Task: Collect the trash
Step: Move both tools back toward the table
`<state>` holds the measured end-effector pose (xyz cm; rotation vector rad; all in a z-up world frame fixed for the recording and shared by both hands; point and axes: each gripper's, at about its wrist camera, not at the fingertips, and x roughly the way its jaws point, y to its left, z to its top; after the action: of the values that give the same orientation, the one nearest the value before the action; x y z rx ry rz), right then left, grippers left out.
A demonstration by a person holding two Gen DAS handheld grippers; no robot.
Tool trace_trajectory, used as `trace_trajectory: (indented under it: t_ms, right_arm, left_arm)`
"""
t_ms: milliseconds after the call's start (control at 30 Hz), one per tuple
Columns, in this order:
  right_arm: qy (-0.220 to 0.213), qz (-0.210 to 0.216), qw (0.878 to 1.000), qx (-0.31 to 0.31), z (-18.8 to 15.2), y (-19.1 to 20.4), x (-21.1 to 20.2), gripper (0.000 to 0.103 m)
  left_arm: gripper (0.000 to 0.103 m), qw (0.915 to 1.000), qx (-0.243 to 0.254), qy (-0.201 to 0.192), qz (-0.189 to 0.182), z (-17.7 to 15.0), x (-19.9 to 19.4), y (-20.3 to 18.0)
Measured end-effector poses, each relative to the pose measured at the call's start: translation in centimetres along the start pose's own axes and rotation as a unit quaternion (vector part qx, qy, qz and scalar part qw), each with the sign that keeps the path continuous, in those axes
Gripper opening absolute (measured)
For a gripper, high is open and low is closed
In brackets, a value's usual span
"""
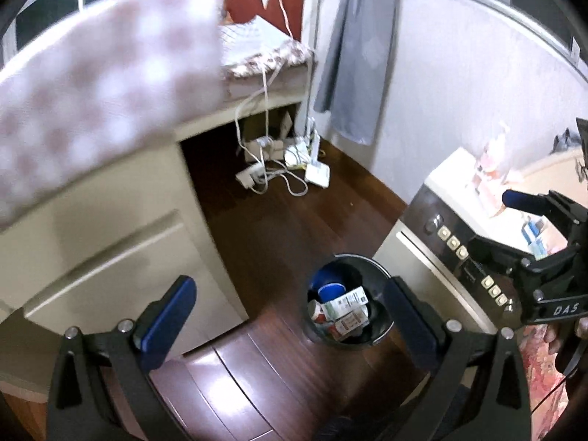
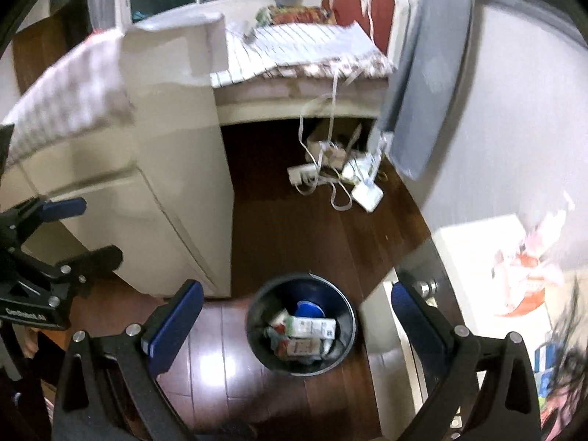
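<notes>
On the dark wood floor (image 1: 279, 228) stands a trash bin (image 1: 347, 299); above it, both grippers' fingers (image 1: 169, 316) (image 2: 172, 327) spread wide, holding nothing.

Bin (image 1: 382, 334): small, round, dark, standing upright on the wooden floor (image 1: 279, 228), open at the top, between a cream cabinet and a dark-fronted appliance. Trash inside: white cartons (image 2: 312, 329) lying on their sides, printed in green and red, heaped across the middle; a blue round lid or cup (image 2: 308, 308) behind them against the far wall.
</notes>
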<state>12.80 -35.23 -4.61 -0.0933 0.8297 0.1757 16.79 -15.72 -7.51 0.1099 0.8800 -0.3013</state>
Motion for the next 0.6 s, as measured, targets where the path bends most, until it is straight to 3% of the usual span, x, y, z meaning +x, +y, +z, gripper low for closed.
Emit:
trace_trajectory:
  t_ms: [300, 600]
  right_arm:
    - [-0.051, 0.020, 0.997, -0.044, 4.0, 6.3, -5.4, 0.103]
    - [-0.121, 0.067, 0.989, -0.050, 9.4, 12.0, -10.1, 0.103]
  left_arm:
    - [0.102, 0.9986, -0.027, -0.040, 0.019, 0.3, -5.5, 3.4]
    - [0.102, 0.9913, -0.078, -0.092, 0.053, 1.5, -12.3, 10.0]
